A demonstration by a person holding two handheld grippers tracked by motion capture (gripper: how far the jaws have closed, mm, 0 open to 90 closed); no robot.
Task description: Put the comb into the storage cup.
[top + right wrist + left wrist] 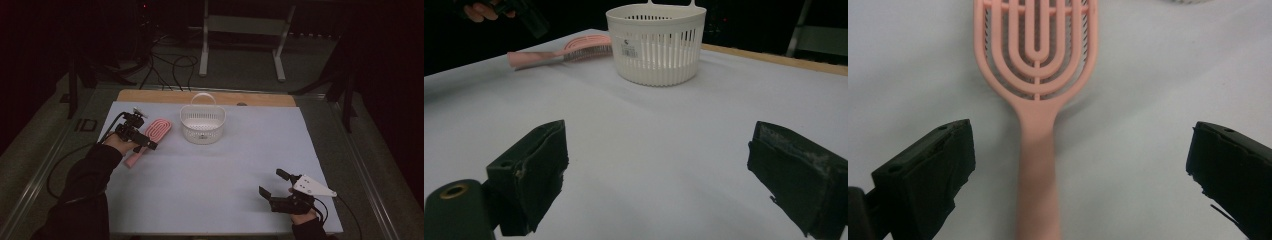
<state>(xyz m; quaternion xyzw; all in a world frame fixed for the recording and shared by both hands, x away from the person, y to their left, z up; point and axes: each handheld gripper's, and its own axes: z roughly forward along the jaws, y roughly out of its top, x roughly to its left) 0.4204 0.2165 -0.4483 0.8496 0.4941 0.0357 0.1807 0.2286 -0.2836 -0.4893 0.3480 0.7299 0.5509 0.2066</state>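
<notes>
You have the left gripper (1078, 165) spread wide over the handle of the pink hairbrush (1037, 100), which lies flat on the white table cover (215, 175) left of the white basket (202, 125), so lower and clamp next, while your right gripper (659, 170) waits unclenched and empty.

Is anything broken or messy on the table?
Nothing stands out. The pink hairbrush lies flat on the table, whole, beside the white basket, which stands upright. The left gripper hangs open over the brush's handle, and the right gripper rests open on the table.
</notes>
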